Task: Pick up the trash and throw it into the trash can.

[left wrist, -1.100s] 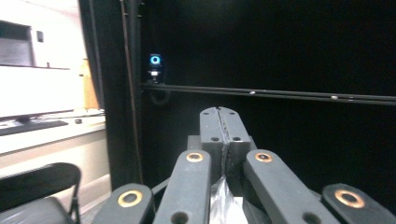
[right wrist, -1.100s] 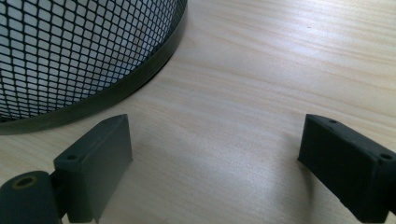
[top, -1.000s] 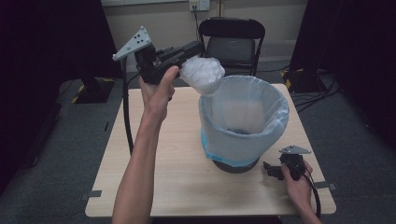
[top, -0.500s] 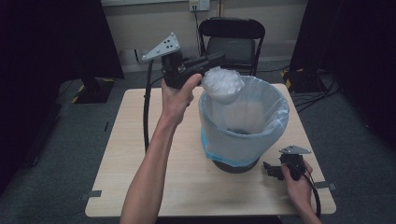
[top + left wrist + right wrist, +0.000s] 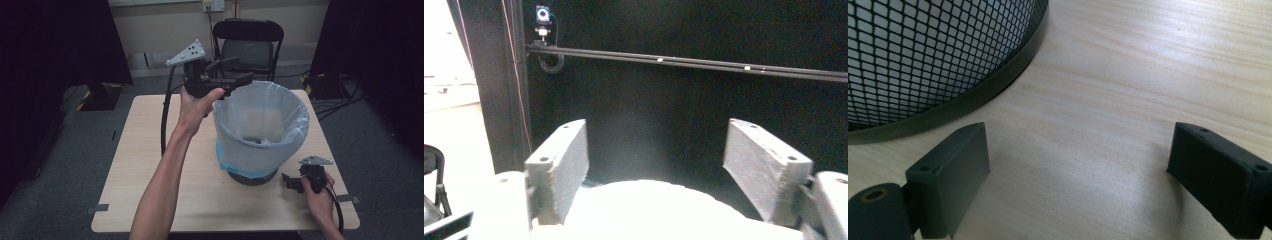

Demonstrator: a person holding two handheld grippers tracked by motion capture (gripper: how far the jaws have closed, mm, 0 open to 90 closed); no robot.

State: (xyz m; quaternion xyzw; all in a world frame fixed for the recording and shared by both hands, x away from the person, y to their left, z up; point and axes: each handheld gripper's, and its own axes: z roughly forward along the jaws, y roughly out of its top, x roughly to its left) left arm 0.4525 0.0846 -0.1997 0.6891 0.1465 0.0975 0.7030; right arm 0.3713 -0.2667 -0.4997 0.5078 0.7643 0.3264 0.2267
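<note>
A black mesh bin (image 5: 252, 175) with a pale blue liner (image 5: 300, 107) stands on the wooden table (image 5: 150, 165). My left gripper (image 5: 237, 70) is held in the air over the bin's far-left rim, jaws open with nothing between them. In the left gripper view the open gripper (image 5: 656, 145) has an overexposed white mass (image 5: 649, 205) below it; I cannot tell what it is. Pale and dark shapes (image 5: 260, 141) lie at the bin's bottom. My right gripper (image 5: 287, 181) rests open on the table beside the bin's base; its own view shows the gripper (image 5: 1078, 150) open near the mesh wall (image 5: 923, 50).
A black folding chair (image 5: 247, 47) stands behind the table's far edge. Dark curtains hang at both sides. The left gripper's cable (image 5: 164, 120) loops down over the table's left half. Bare wood (image 5: 1128, 75) lies ahead of the right gripper.
The left gripper carried a white wad rightward to over the bin, then opened; the wad is no longer between its jaws. The right gripper has not moved.
</note>
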